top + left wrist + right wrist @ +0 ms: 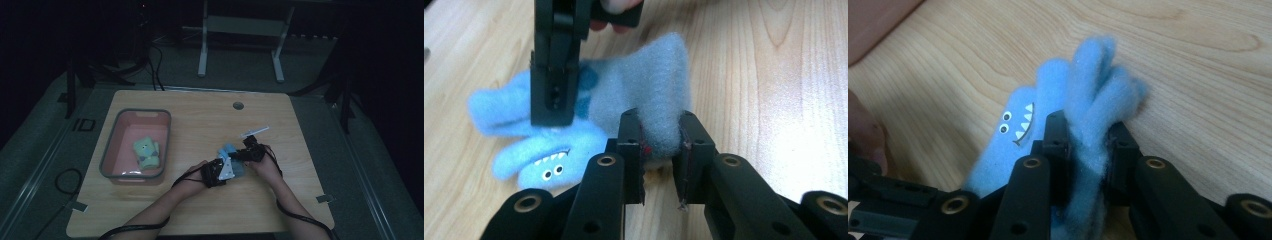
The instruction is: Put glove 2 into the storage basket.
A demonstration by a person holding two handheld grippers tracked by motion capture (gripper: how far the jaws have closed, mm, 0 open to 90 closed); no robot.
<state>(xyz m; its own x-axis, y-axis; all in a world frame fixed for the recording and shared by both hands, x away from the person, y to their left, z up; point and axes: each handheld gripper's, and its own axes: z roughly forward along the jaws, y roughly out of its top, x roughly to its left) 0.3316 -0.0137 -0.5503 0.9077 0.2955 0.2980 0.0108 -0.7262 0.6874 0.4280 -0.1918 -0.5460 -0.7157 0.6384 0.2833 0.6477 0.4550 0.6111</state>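
Observation:
A fluffy blue sock with a printed toothy monster face lies on the wooden table, right of centre and near the person's hands. My left gripper is shut on the sock's grey-blue end. In the high view that left gripper sits at the sock's near left side. My right gripper is shut on a bunched light-blue fold of the sock. That right gripper stands just right of the sock, and the left gripper view has it coming down from above.
A pink bin with a grey rim stands at the table's left and holds a green soft item. A small white object lies just beyond the right gripper. A round cable hole sits near the far edge.

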